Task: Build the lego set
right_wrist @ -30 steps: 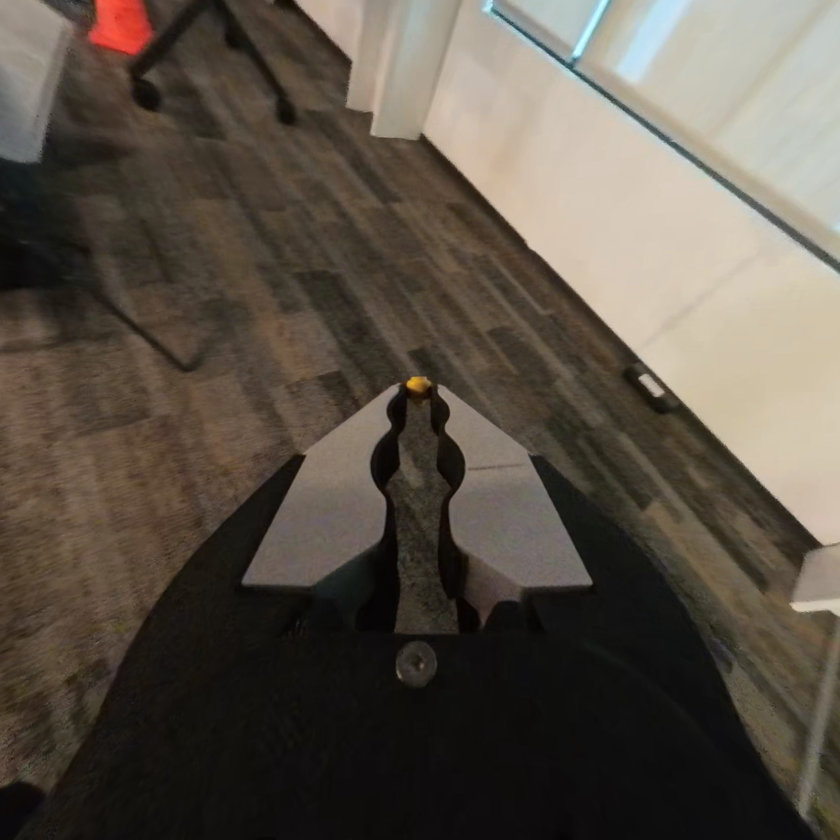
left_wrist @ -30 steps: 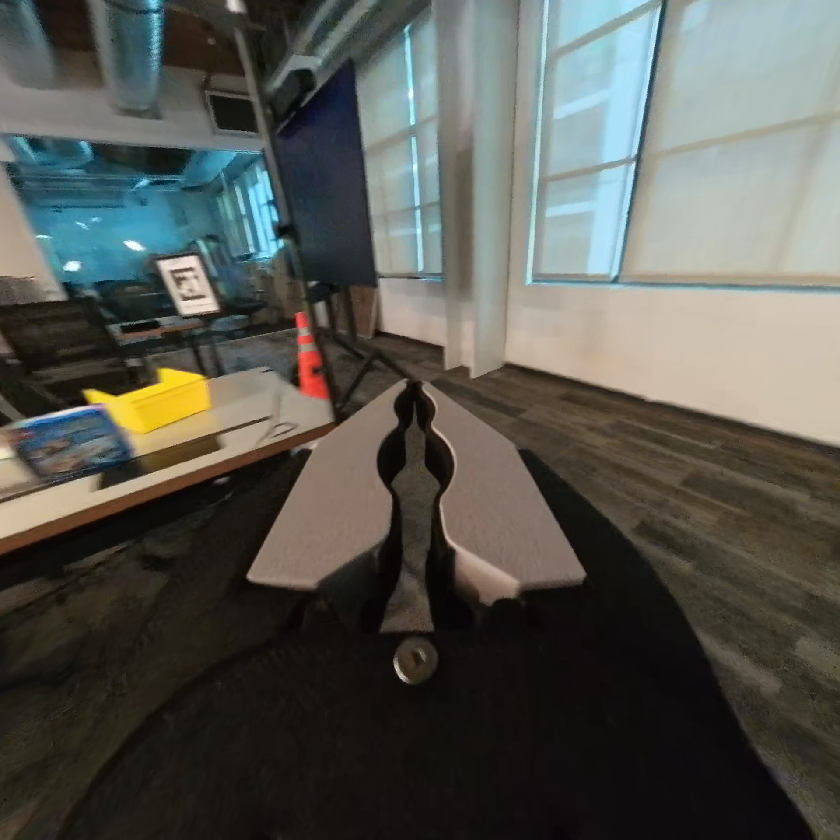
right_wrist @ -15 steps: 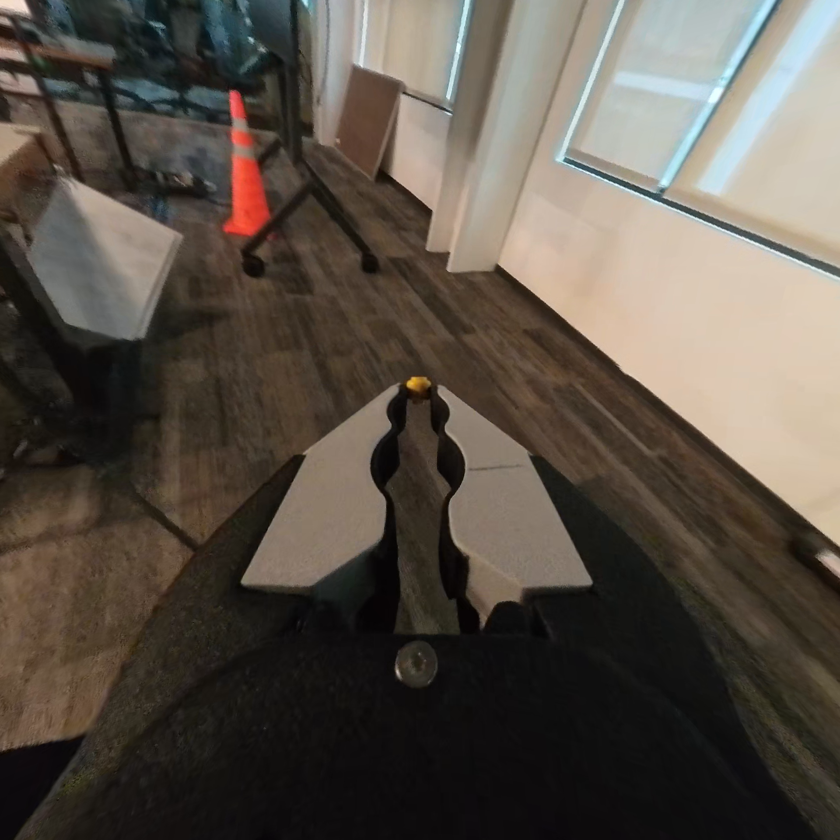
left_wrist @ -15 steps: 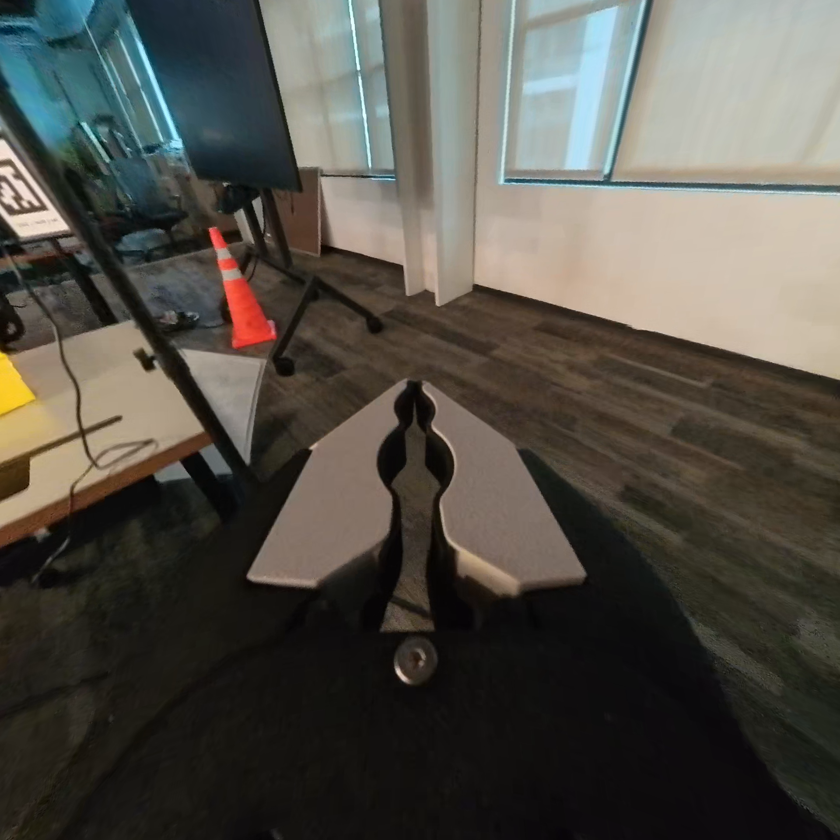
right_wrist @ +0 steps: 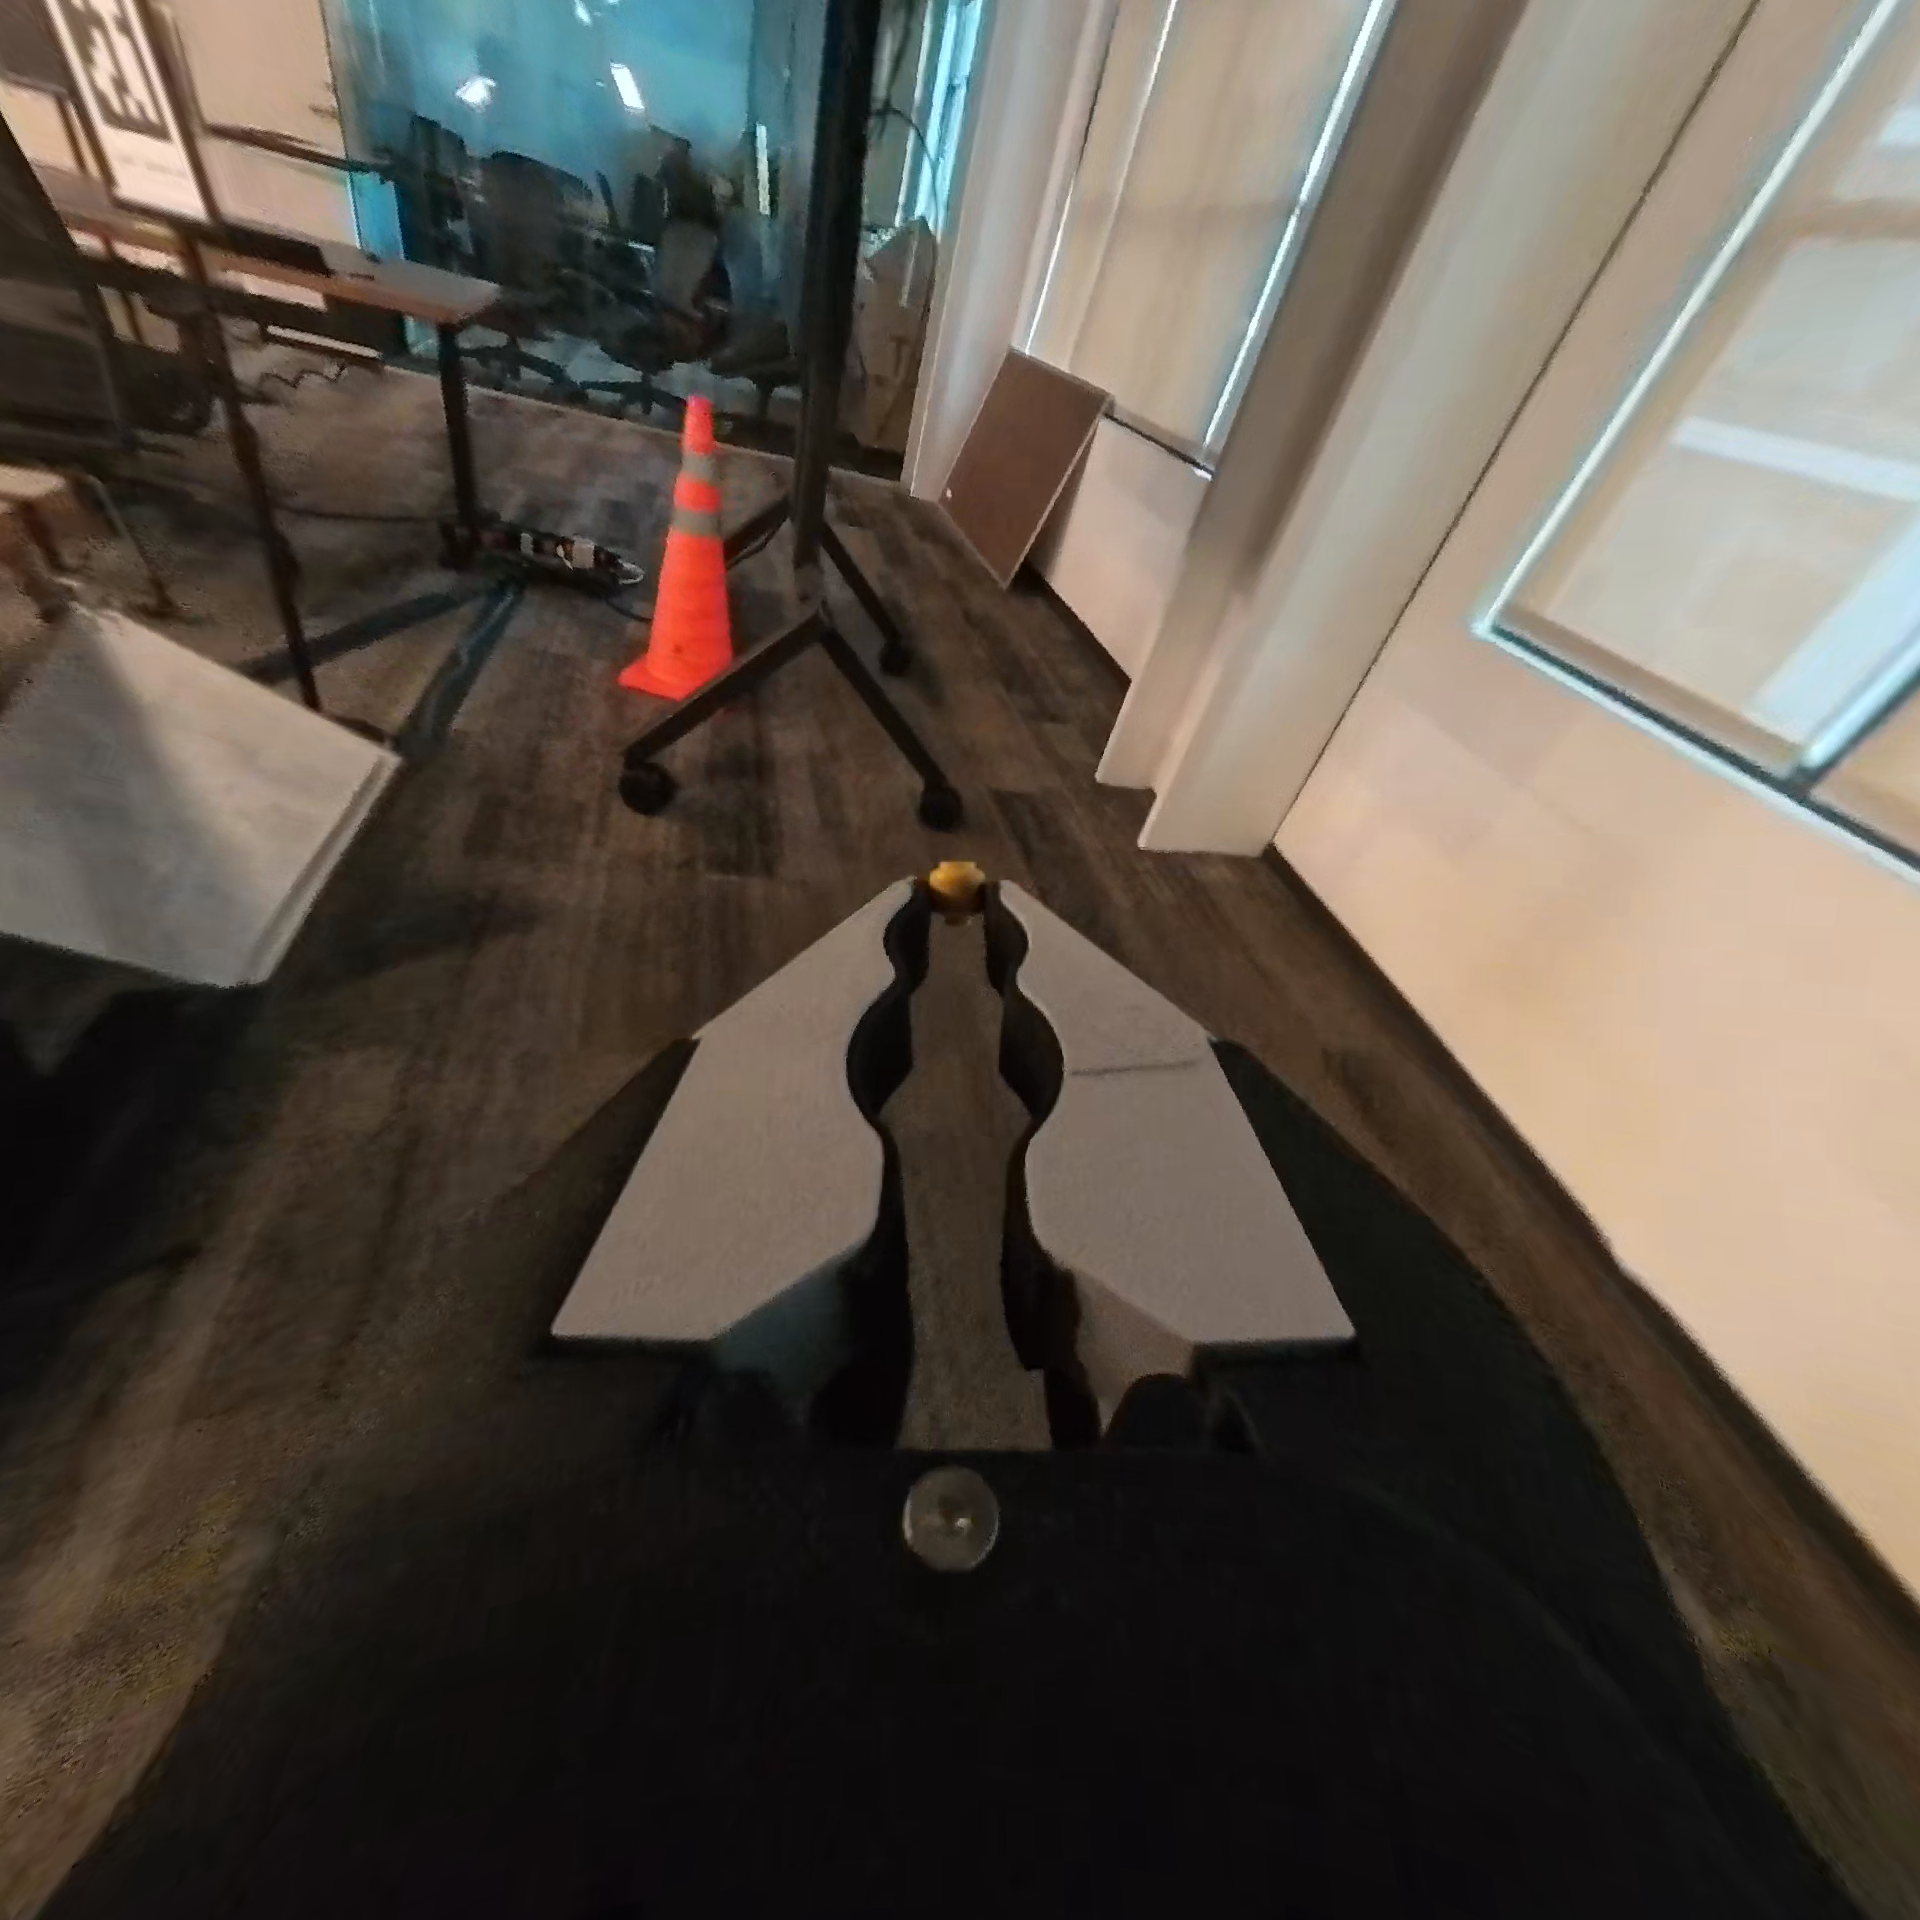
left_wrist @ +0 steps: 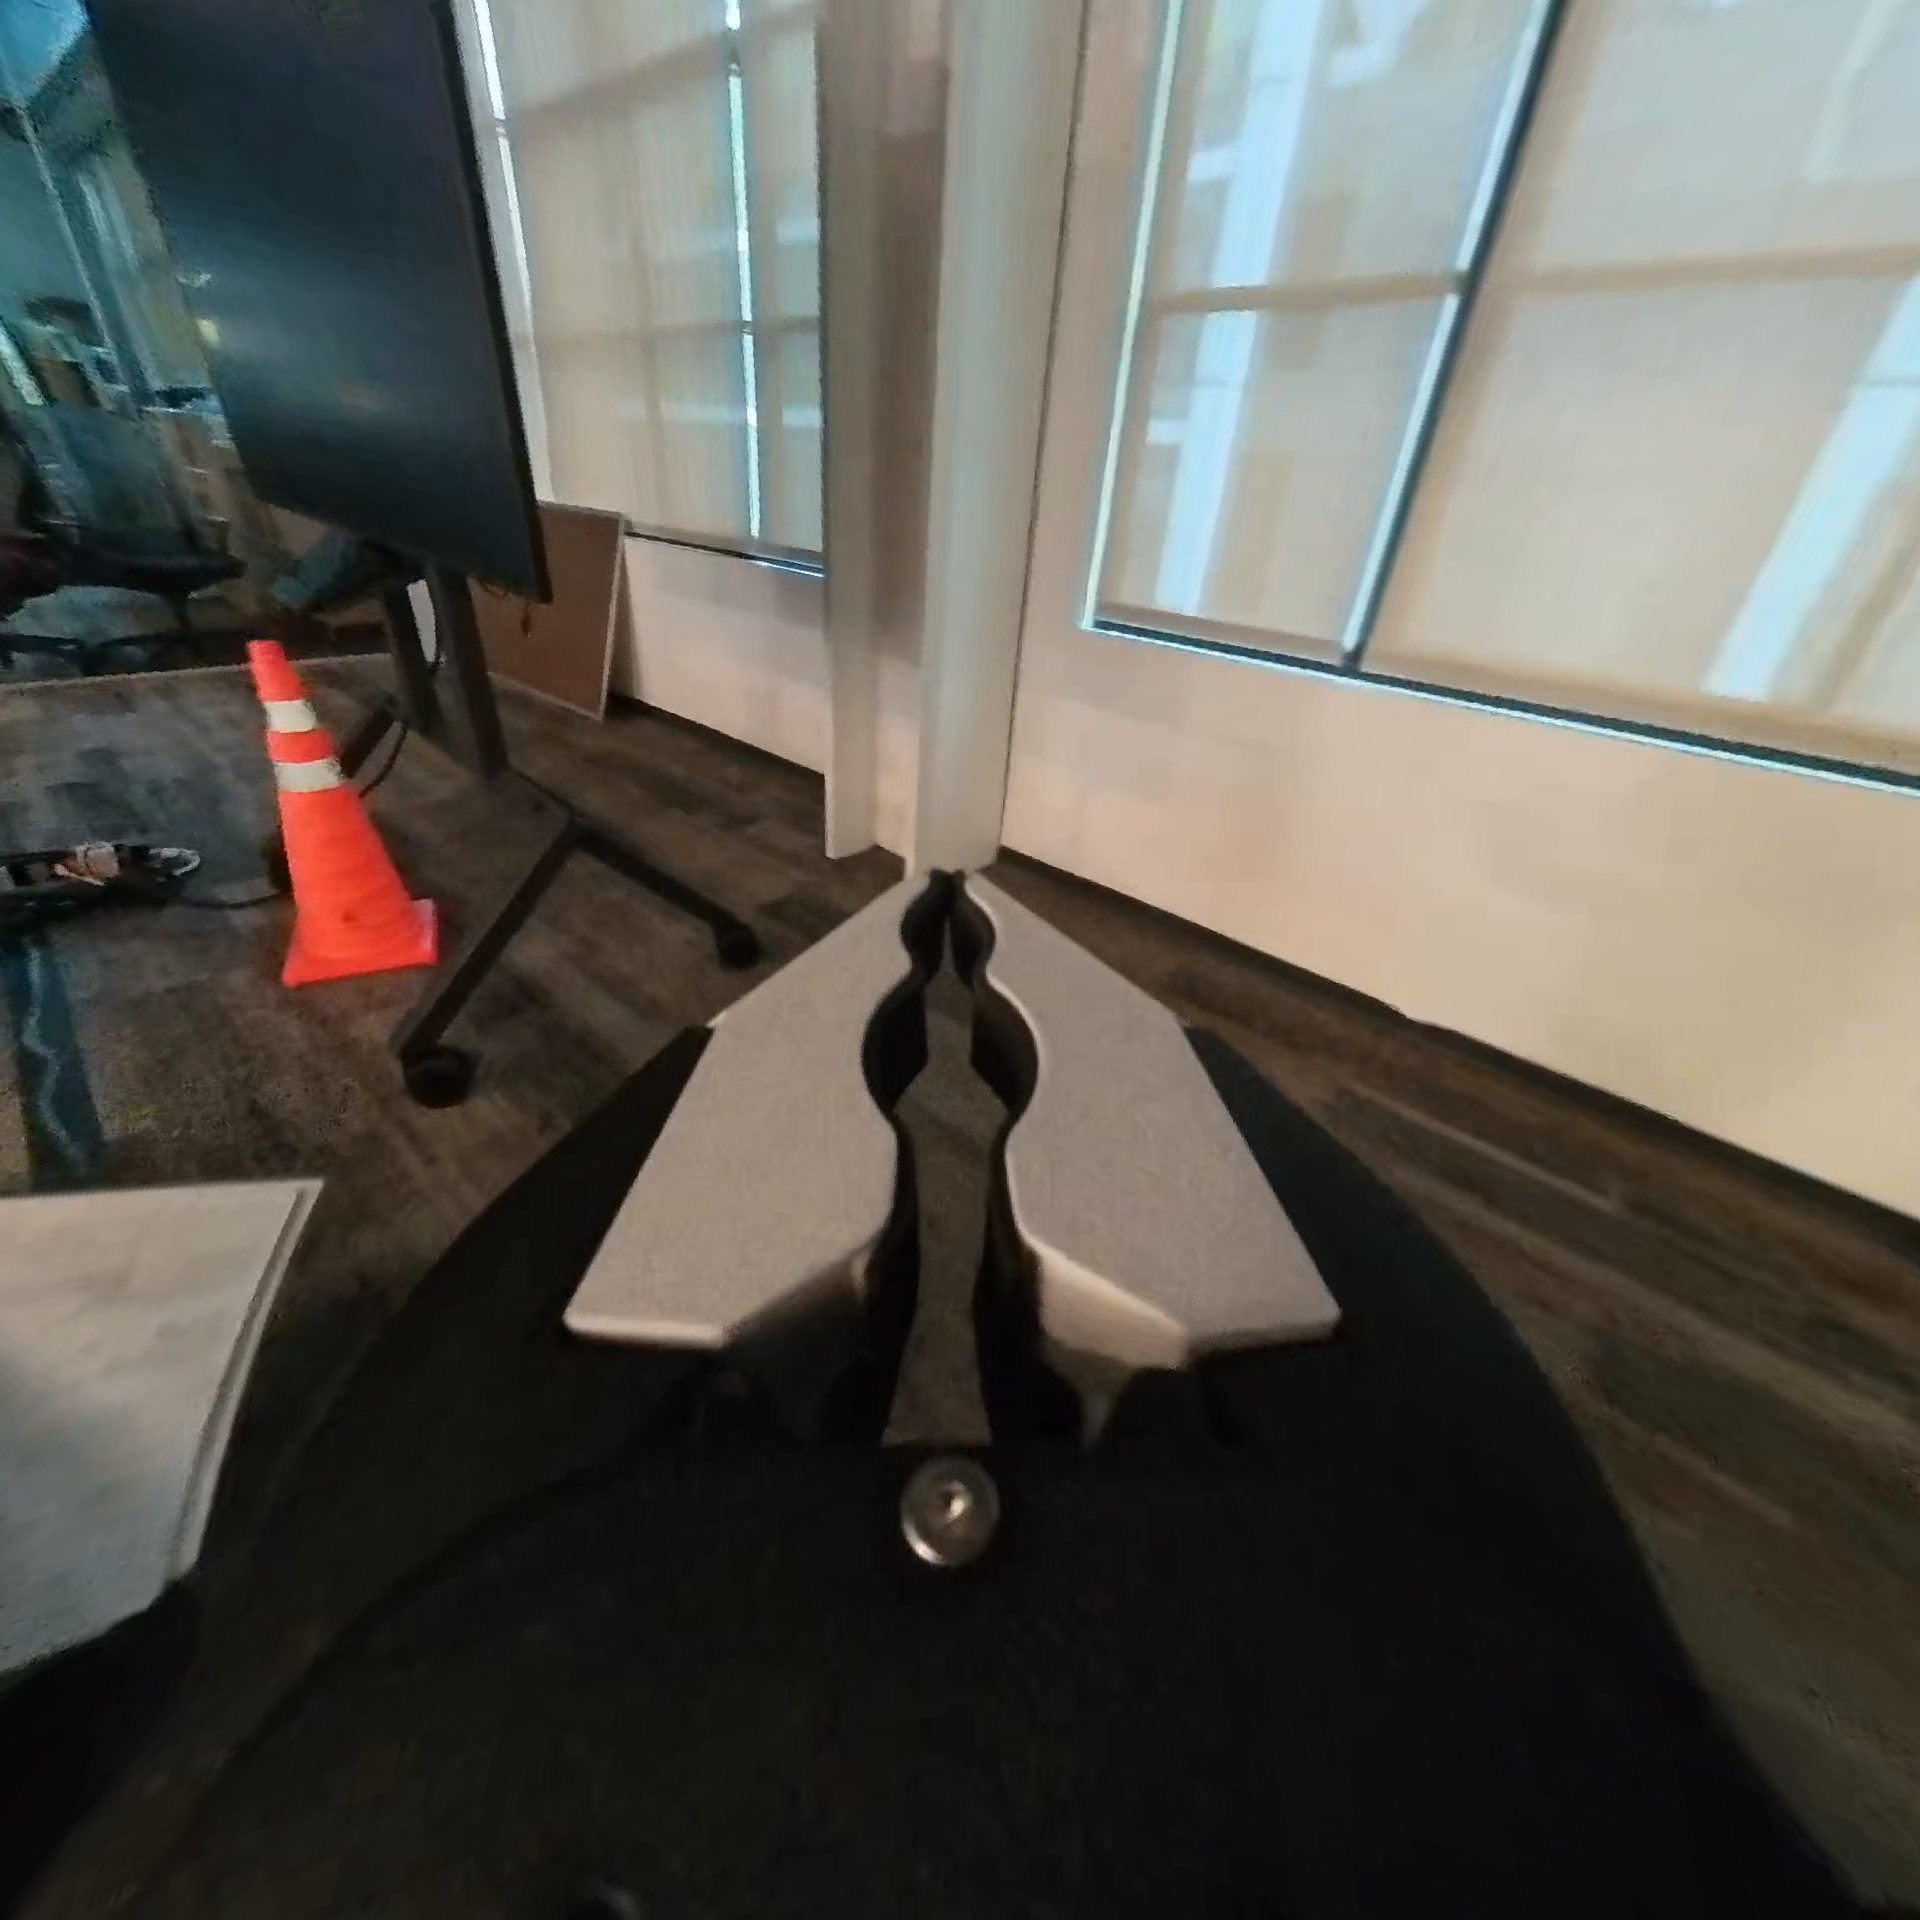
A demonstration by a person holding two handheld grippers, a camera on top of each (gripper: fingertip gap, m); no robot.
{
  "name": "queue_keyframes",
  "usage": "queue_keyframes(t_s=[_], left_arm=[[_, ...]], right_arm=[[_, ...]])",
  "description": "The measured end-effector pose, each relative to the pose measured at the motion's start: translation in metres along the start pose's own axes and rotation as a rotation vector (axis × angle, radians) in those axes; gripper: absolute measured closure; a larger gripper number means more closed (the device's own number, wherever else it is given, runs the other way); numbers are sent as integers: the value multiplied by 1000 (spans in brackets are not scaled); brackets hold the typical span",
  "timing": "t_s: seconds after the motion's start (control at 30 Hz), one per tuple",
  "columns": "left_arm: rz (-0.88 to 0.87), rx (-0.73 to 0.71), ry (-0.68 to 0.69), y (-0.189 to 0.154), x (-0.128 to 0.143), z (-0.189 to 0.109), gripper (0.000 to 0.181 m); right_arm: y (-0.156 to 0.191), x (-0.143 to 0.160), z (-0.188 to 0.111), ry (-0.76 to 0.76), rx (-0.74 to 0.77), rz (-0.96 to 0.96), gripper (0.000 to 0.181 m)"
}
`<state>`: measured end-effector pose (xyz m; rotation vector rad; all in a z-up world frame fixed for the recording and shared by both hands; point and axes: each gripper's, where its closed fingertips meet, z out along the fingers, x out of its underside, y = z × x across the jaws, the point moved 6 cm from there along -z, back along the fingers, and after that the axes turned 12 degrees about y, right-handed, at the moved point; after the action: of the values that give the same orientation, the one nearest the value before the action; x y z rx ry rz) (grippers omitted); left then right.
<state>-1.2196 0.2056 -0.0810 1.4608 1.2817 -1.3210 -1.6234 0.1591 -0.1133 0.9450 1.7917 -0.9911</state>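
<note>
Left gripper [left_wrist: 951, 883]: clenched, tips meeting on nothing, aimed at a white pillar [left_wrist: 940, 416].
Right gripper [right_wrist: 956, 883]: pinching a small yellow lego piece [right_wrist: 954, 882] at its tips, above the floor.
Orange cone [right_wrist: 686, 561]: on the floor beside a wheeled stand [right_wrist: 821, 416].
Writing: a black-and-white patterned sign [right_wrist: 125, 83] far left; nothing readable.
Surface [left_wrist: 114, 1382]: grey corner, lower left.

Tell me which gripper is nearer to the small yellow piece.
Right. The right gripper is shut on the small yellow piece, pinching it at its fingertips. The left gripper is shut with nothing between its tips, and the piece does not show in its view.
</note>
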Motion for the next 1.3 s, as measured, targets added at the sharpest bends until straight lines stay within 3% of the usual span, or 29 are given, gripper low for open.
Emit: queue_keyframes(t_s=[0.17, 0.23, 0.3, 0.4, 0.57, 0.7, 0.83, 0.97, 1.17, 1.3], left_arm=[[-90, -127, 28, 92, -18, 141, 181], [-164, -88, 69, 123, -28, 182, 181], [-158, -195, 113, 163, -34, 208, 181], [-199, -400, 64, 226, -42, 226, 181], [-159, -720, 27, 345, -46, 259, 181], [-178, -950, 10, 461, -60, 298, 181], [-203, -925, 26, 553, -89, 359, 181], [-168, -983, 26, 637, -103, 401, 181], [-238, -1212, -15, 756, -89, 410, 181], [-316, -1420, -27, 819, -97, 398, 181]], right_arm=[[-31, -55, 199, -12, 10, -84, 173], [-21, -91, 287, 23, -127, -1, 173], [2, -134, 365, -34, -284, 18, 173], [44, -193, 474, -95, -457, -24, 173], [125, -264, 635, -145, -628, 10, 173], [195, -312, 742, -130, -706, 9, 173], [250, -391, 836, -228, -851, -124, 173], [315, -439, 936, -224, -981, -181, 173], [482, -500, 1070, -300, -1235, -421, 173], [619, -543, 1118, -356, -1534, -613, 173]])
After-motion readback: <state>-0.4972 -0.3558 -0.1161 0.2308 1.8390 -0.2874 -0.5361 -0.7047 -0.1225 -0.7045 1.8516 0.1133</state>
